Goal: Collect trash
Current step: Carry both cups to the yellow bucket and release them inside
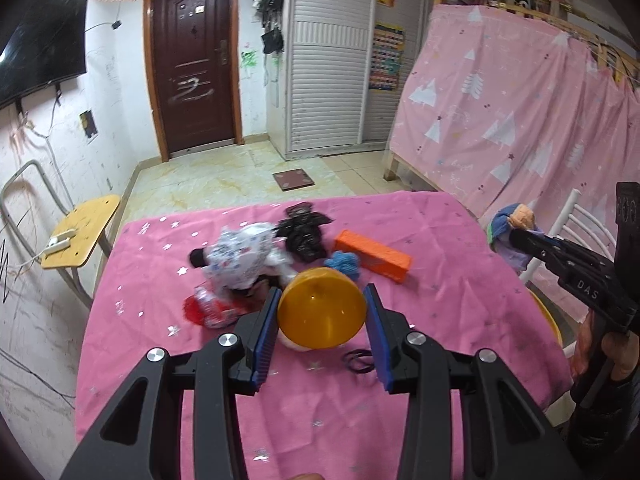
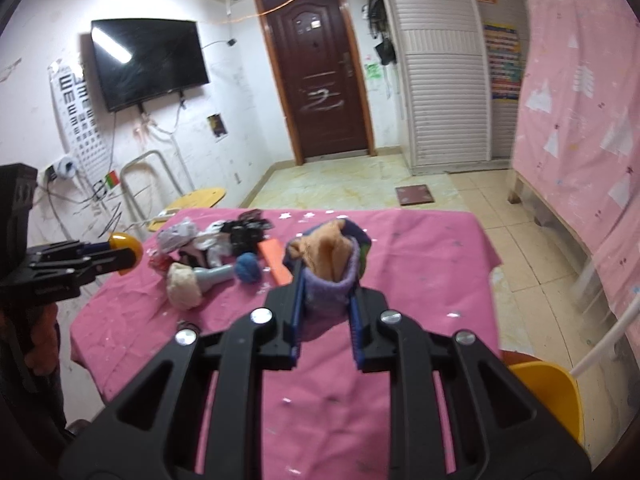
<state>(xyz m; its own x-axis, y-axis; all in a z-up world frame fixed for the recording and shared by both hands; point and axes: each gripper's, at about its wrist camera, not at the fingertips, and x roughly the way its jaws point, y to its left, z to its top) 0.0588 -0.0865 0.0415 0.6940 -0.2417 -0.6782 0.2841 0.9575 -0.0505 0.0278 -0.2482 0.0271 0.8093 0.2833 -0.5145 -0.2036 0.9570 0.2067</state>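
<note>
The left gripper point(image 1: 322, 322) had its blue pads closed on a yellow ball point(image 1: 322, 308), jaws part-open around its width and lifted clear of the pink table point(image 1: 440, 300). The right gripper point(image 2: 324, 300) was nearly shut, pinching a bundle of socks point(image 2: 328, 264), purple cuff low between the pads, orange cloth poking out at twelve o'clock, its long axis running up along the fingers.

What mattered next, I judged, was the yellow bin point(image 2: 548, 396): it sat off the table's edge at about four o'clock from the right gripper, near that hand and well apart from the left. So the socks looked likely to drop first, with the ball needing to cross over.

The rest of the trash lay in a heap point(image 1: 256, 264) at about eleven o'clock from the left gripper, an orange box point(image 1: 374, 254) at one o'clock.

The right view showed the bin's open mouth, plus a beige lump point(image 2: 184, 286) on a grey handle that the left view mostly hid behind the ball. The left view alone showed black hair ties point(image 1: 358, 362) just beside its right pad.
</note>
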